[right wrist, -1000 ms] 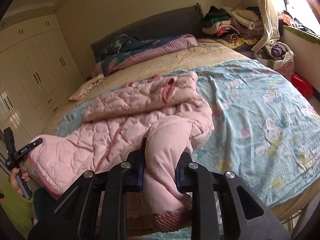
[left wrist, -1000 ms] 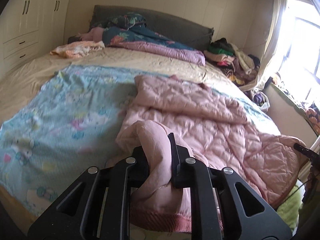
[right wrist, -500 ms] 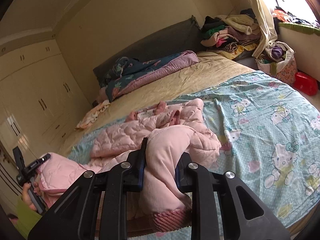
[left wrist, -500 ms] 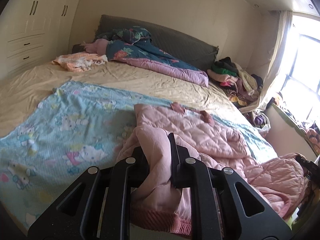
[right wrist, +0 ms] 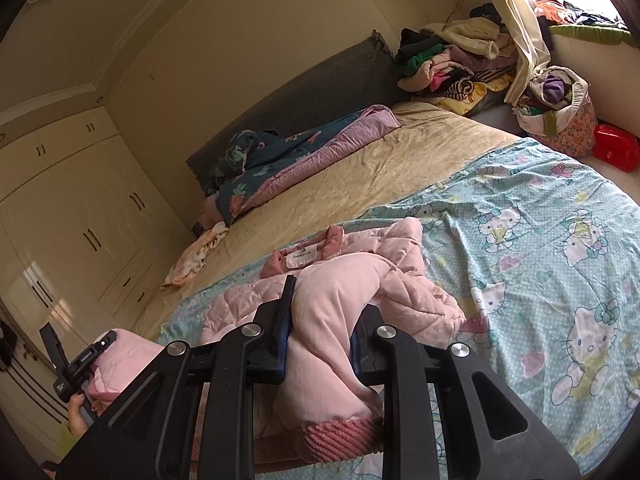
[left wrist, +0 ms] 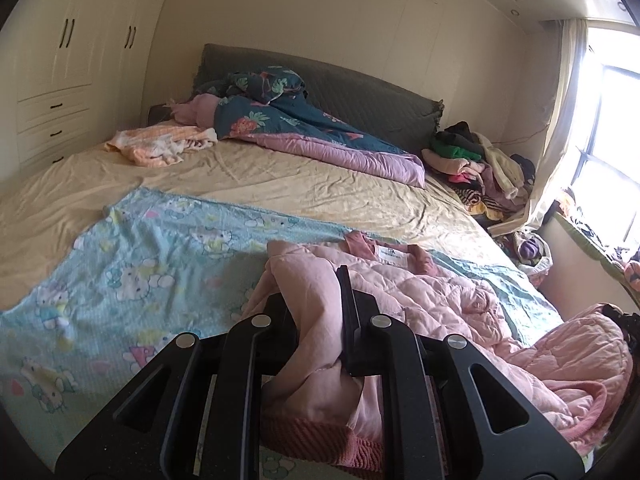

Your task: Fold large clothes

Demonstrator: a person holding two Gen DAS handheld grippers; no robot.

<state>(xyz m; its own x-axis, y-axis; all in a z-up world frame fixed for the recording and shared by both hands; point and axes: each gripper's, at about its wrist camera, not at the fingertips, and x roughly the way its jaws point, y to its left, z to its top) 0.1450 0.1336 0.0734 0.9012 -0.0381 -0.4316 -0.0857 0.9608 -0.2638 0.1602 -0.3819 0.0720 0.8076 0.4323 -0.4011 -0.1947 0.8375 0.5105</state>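
A pink quilted jacket (left wrist: 452, 304) lies bunched on a light blue cartoon-print sheet (left wrist: 140, 264) at the near end of the bed. Its collar with a white label (left wrist: 390, 254) faces the headboard. My left gripper (left wrist: 316, 300) is shut on one sleeve, whose ribbed cuff (left wrist: 316, 436) hangs below the jaws. My right gripper (right wrist: 324, 312) is shut on the other sleeve of the jacket (right wrist: 396, 276), its ribbed cuff (right wrist: 340, 436) hanging beneath. The other gripper and a hand (right wrist: 76, 372) show at the far left of the right wrist view, with pink fabric at it.
A beige bedsheet (left wrist: 300, 184) covers the far half of the bed. A dark floral quilt (left wrist: 288, 120) and an orange cloth (left wrist: 160, 146) lie by the grey headboard. A heap of clothes (left wrist: 476, 164) sits at the far right corner. A bag (right wrist: 560, 116) and a red box (right wrist: 616, 152) stand beside the bed.
Both grippers have risen and drawn back with the sleeves, pulling the jacket toward the near edge and bunching it. More of the wall and far bed shows now.
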